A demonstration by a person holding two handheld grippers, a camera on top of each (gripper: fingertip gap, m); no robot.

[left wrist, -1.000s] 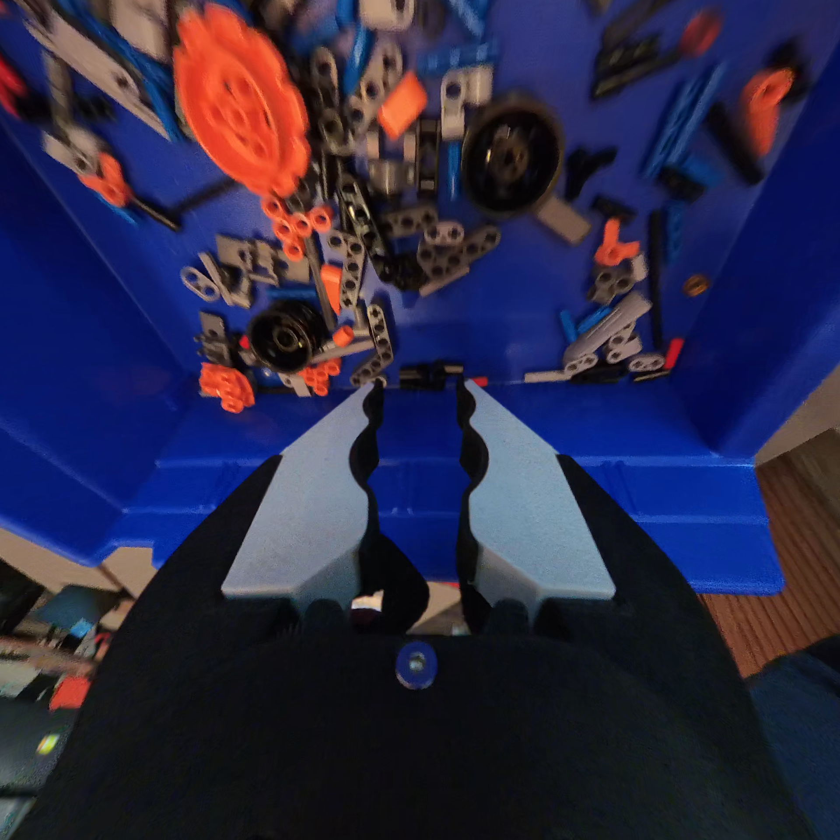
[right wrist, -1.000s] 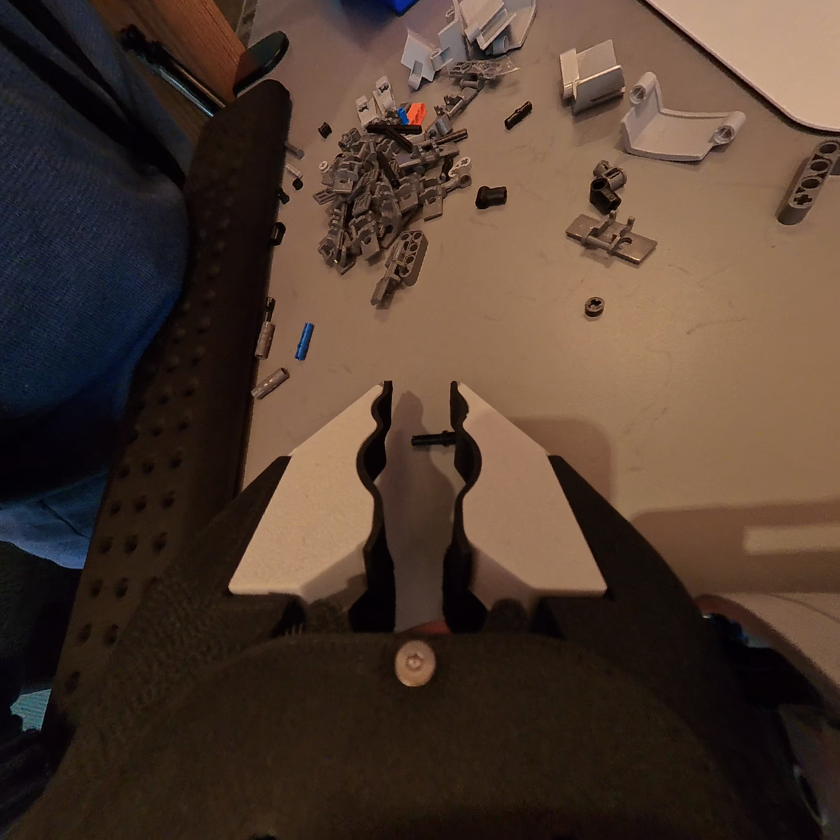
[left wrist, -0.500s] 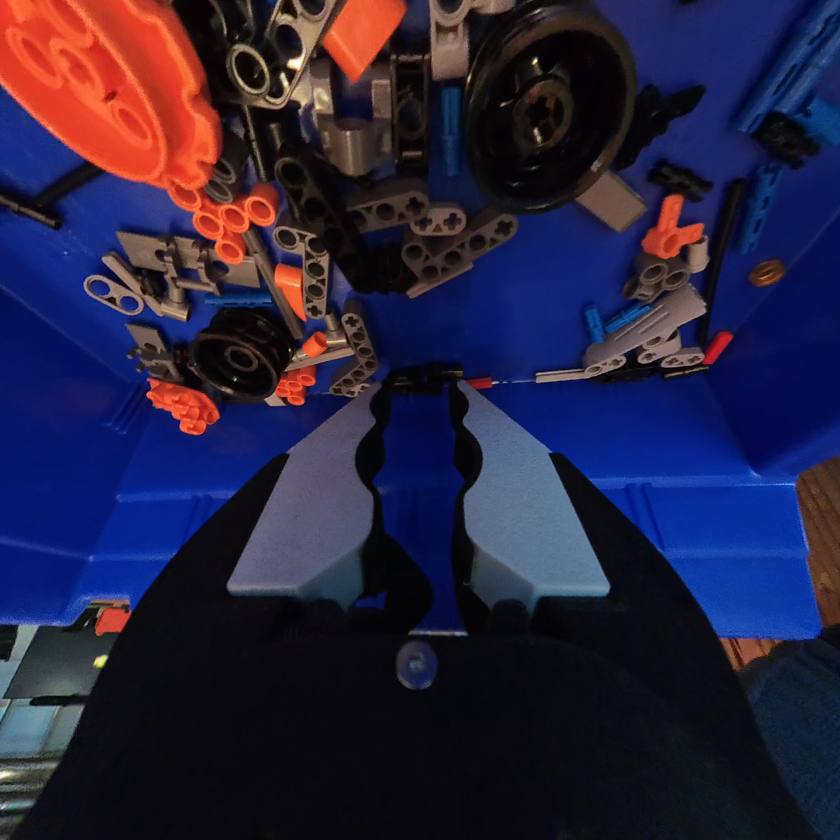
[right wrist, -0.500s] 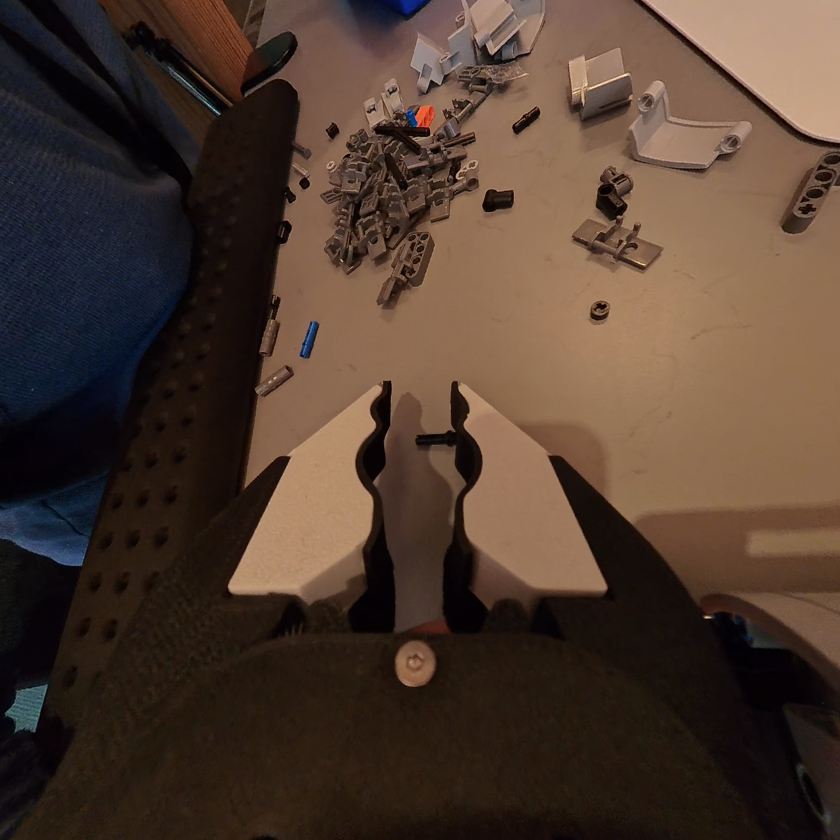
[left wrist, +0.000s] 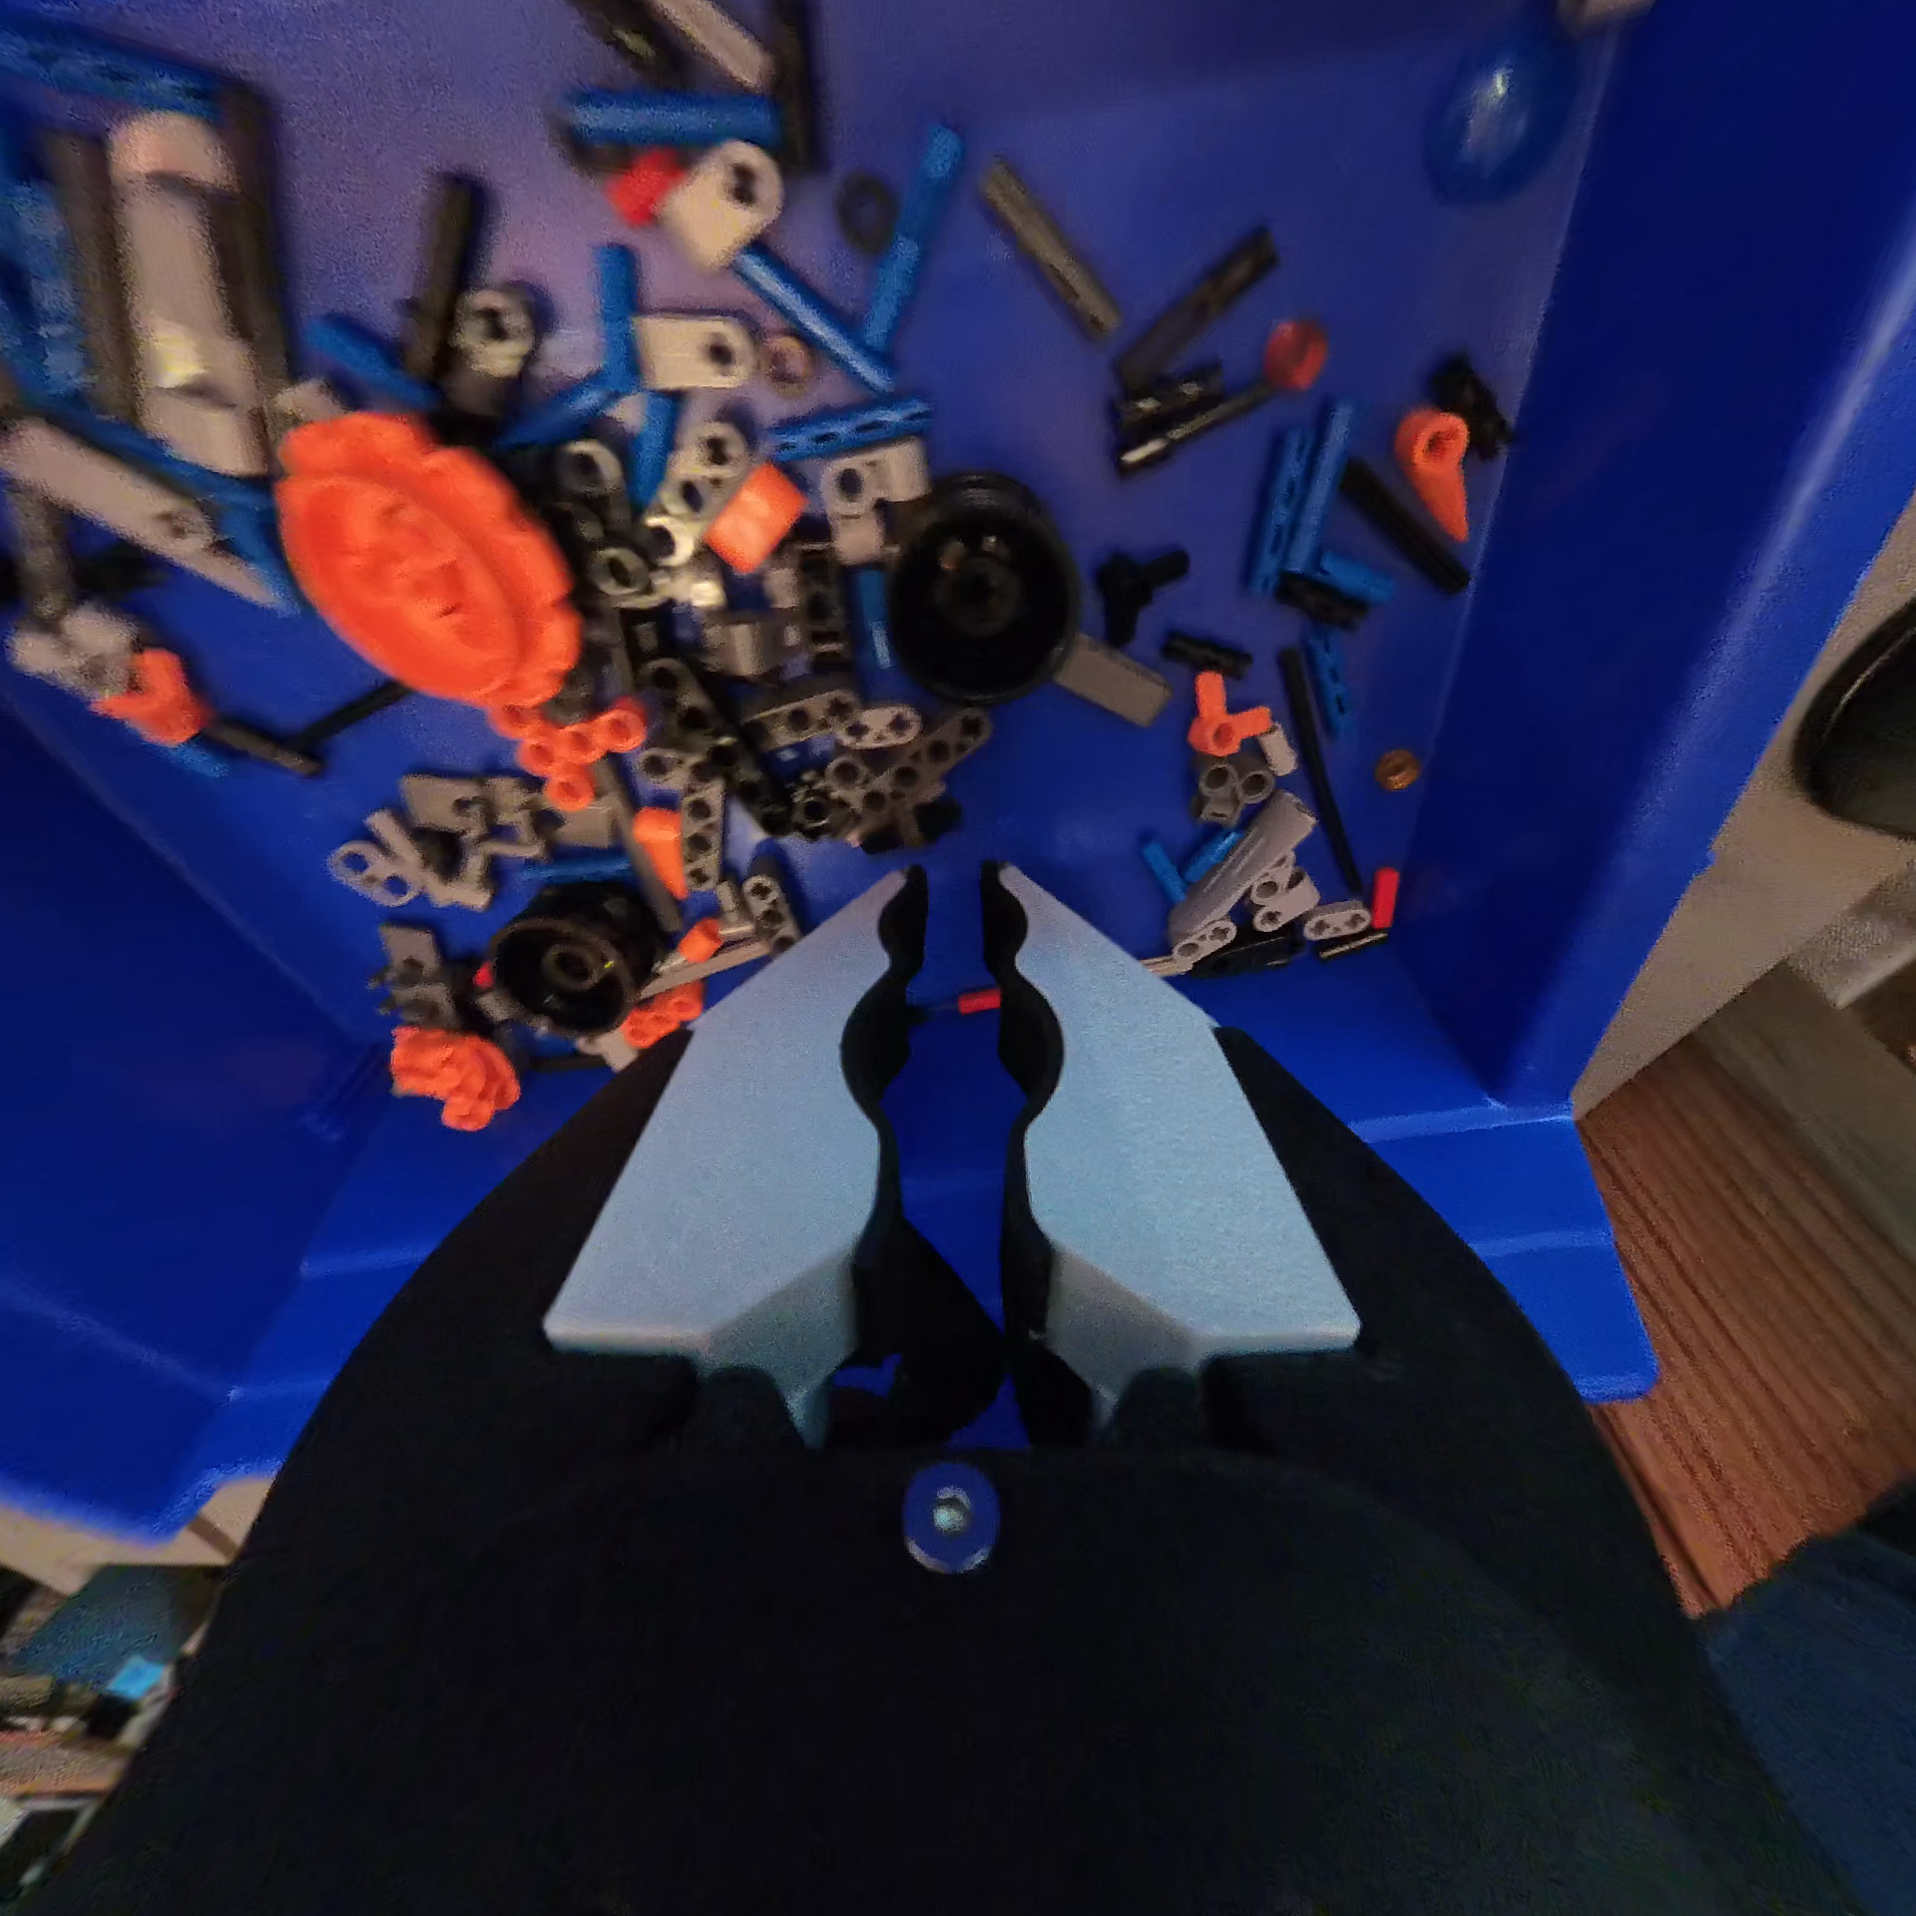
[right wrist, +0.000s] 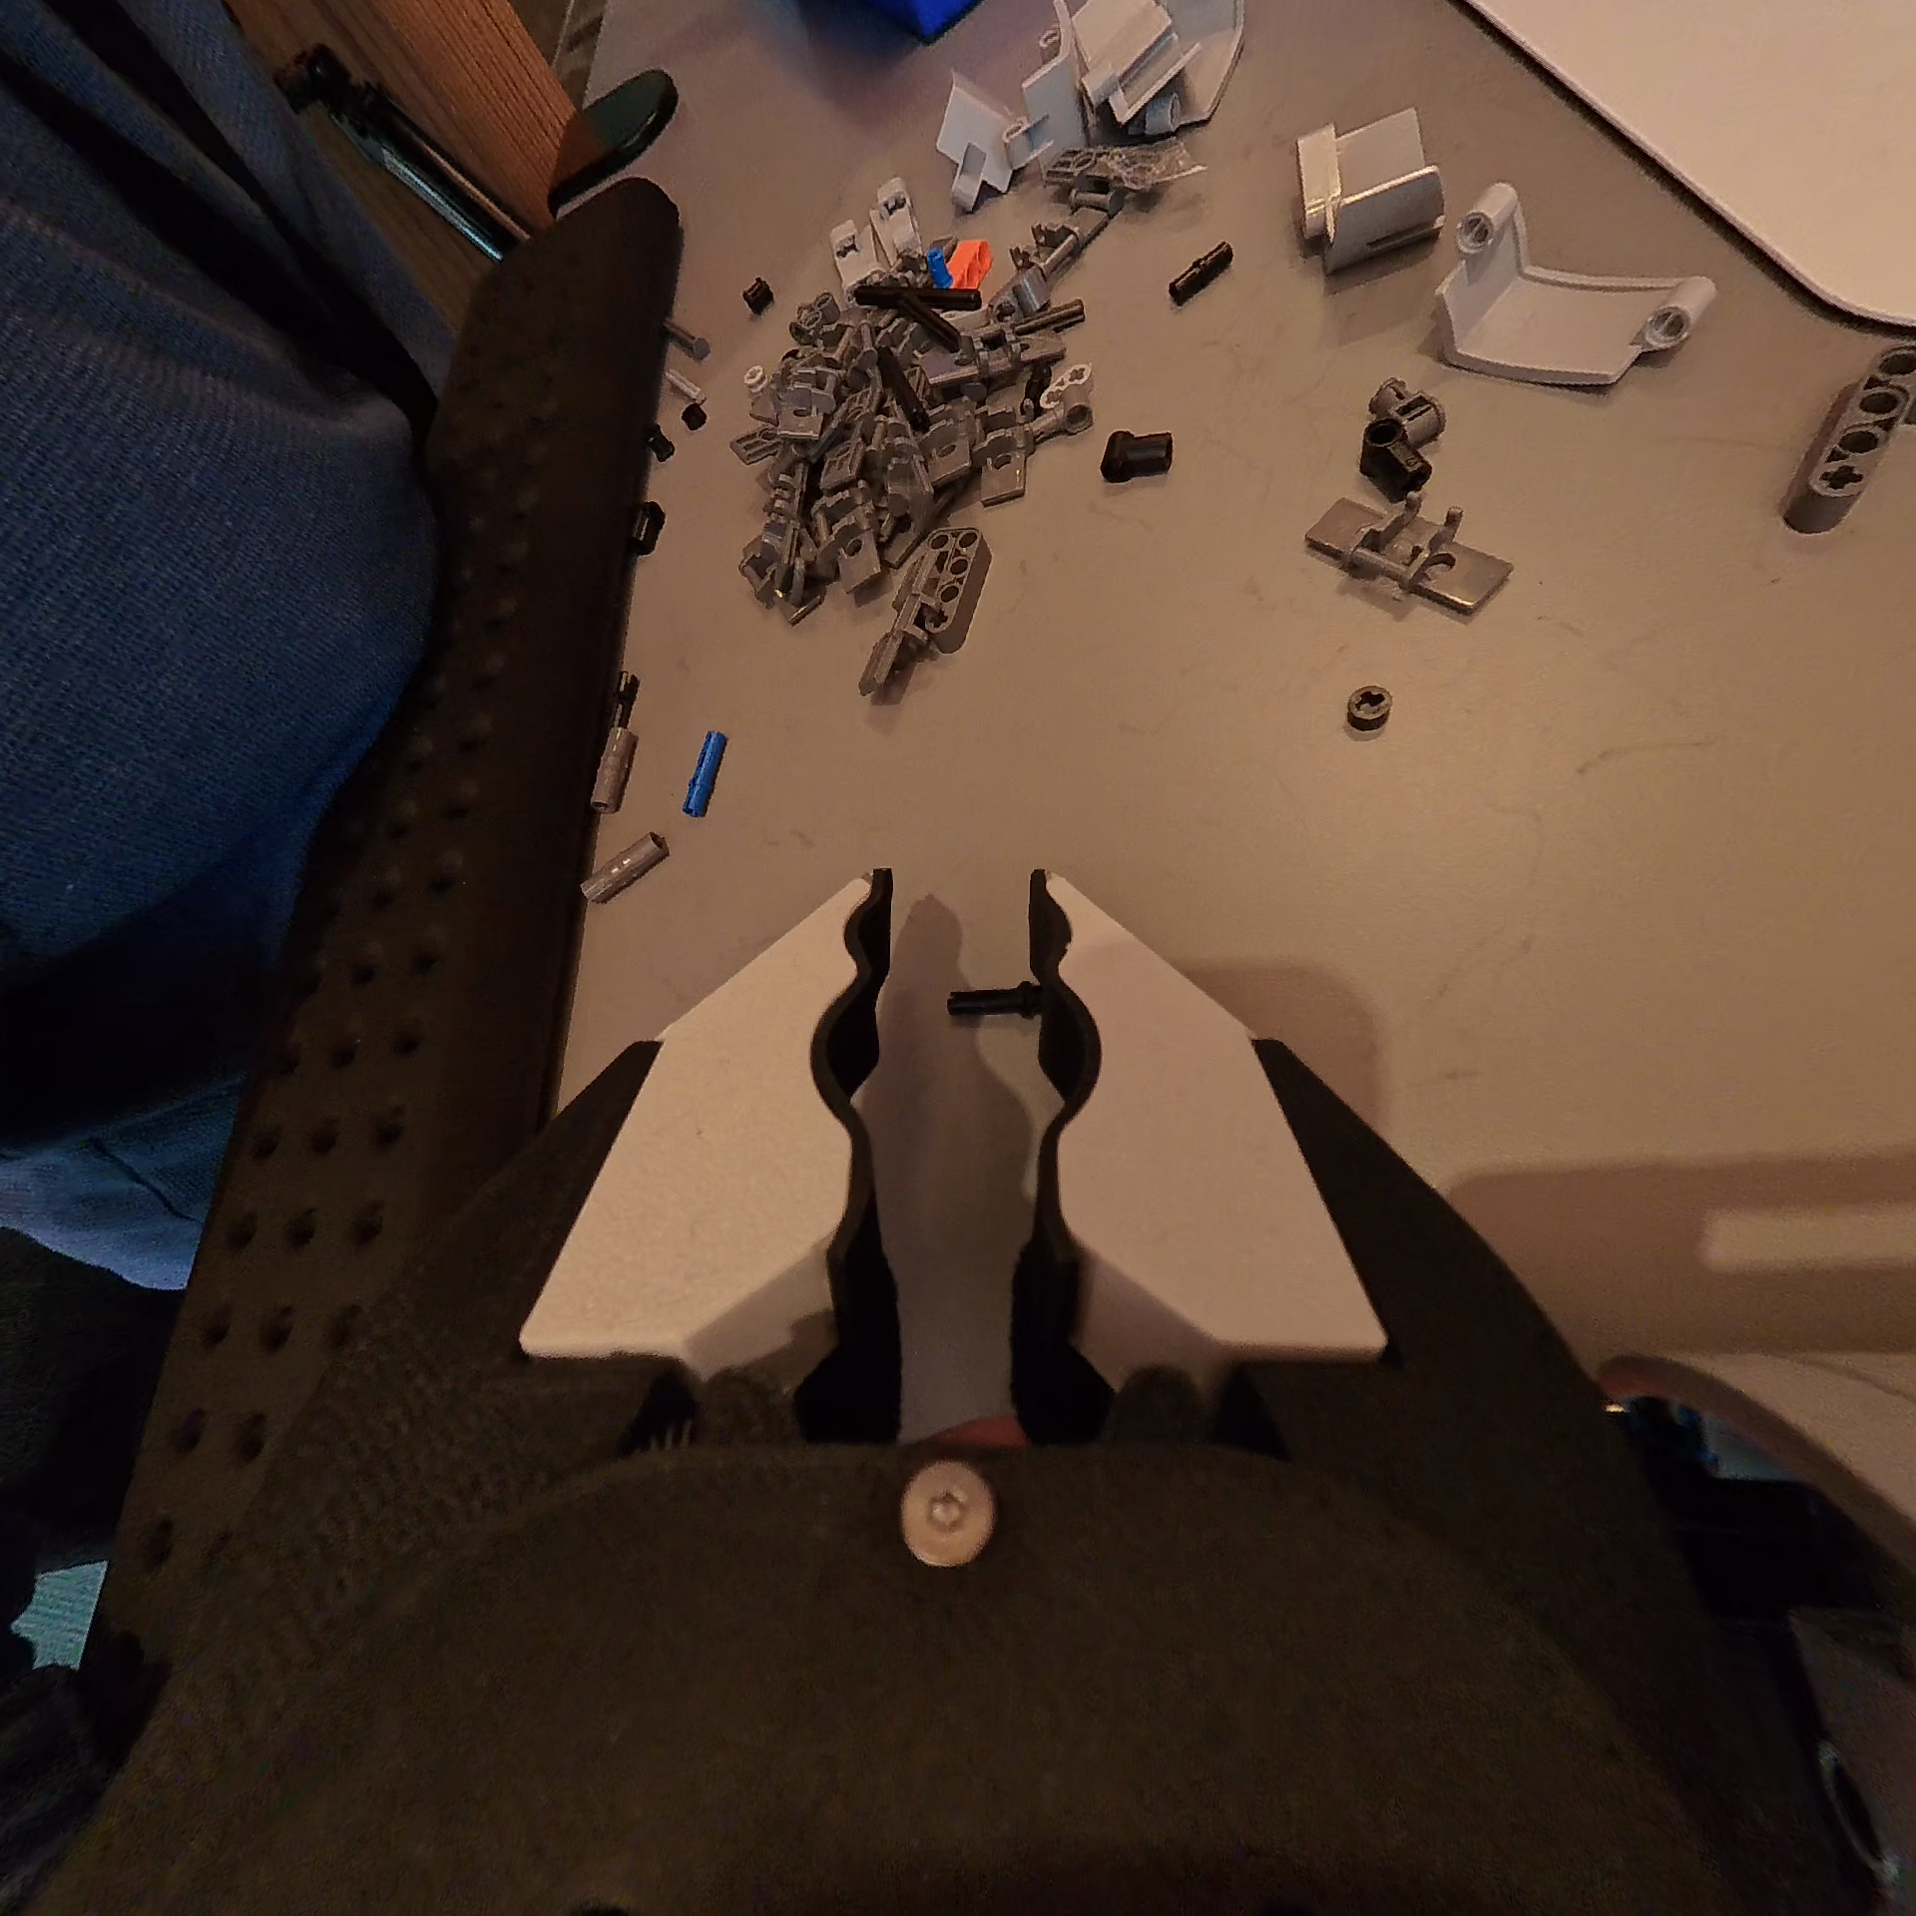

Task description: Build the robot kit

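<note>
My left gripper (left wrist: 952, 881) hangs over a blue bin (left wrist: 1659, 518) of loose building parts. Its jaws stand narrowly apart, with bare blue showing between the tips and nothing seen in them. A small red pin (left wrist: 977, 1001) lies on the bin floor behind the gap. A large orange gear (left wrist: 425, 560) and a black wheel (left wrist: 980, 591) lie farther in. My right gripper (right wrist: 959, 881) is open low over a grey table (right wrist: 1348, 985). A small black pin (right wrist: 990, 1003) lies between its fingers against the right pad.
A pile of grey parts (right wrist: 881, 456) lies ahead of the right gripper, with a blue pin (right wrist: 705, 772), a grey plate piece (right wrist: 1405, 555) and a white curved panel (right wrist: 1555, 321) around it. A black perforated bar (right wrist: 467, 726) and a person's blue clothing (right wrist: 187, 518) flank the left. The tips of one gripper are about 50 cm away from the tips of the other. Measured from the fingertips, the black wheel (left wrist: 980, 591) is 5 cm or so from the left gripper and 45 cm from the right. To reach the large orange gear (left wrist: 425, 560) in a straight line is about 9 cm for my left fingers, about 50 cm for my right.
My left gripper dipped to a black piece at the bin's near edge, then drew back up, and its jaws have narrowed. The right gripper has barely moved.
</note>
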